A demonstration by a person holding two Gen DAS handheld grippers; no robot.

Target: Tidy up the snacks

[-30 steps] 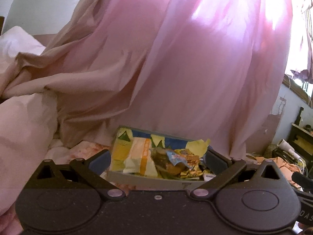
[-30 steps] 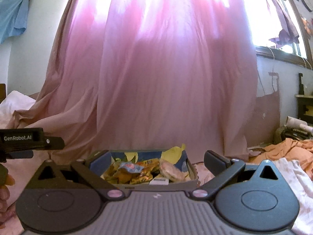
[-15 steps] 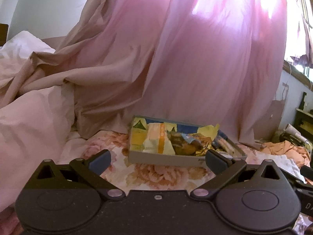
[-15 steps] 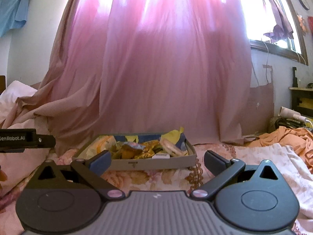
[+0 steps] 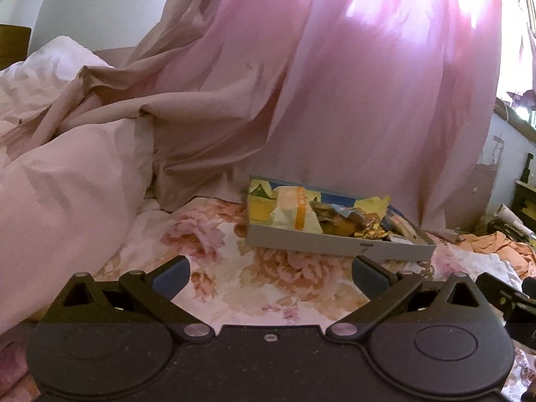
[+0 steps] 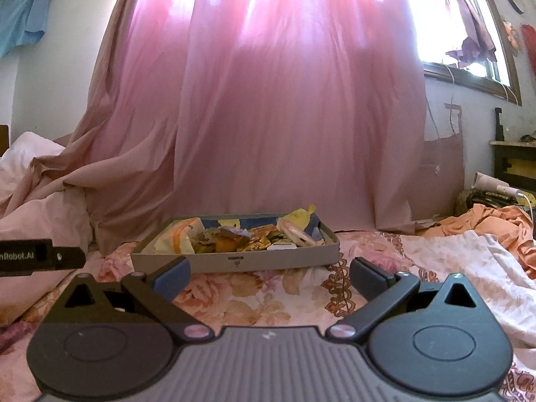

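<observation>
A shallow grey cardboard box (image 5: 335, 243) full of snack packets sits on the flowered bedsheet, ahead and slightly right in the left wrist view. It also shows in the right wrist view (image 6: 234, 259), straight ahead. Inside lie a pale packet with an orange stripe (image 5: 296, 214), orange and gold wrappers (image 6: 234, 239) and a round pale snack (image 6: 296, 232). My left gripper (image 5: 270, 274) is open and empty, short of the box. My right gripper (image 6: 269, 273) is open and empty, just in front of the box.
A pink curtain (image 6: 284, 117) hangs behind the box. A rumpled pale duvet (image 5: 60, 174) lies at the left. Orange cloth (image 6: 485, 221) and white cloth (image 6: 469, 261) lie at the right. The left gripper's body (image 6: 30, 256) shows at the right view's left edge.
Both grippers have drawn back from the box. The box now sits farther off and more bedsheet shows in front of it. Both stayed open.
</observation>
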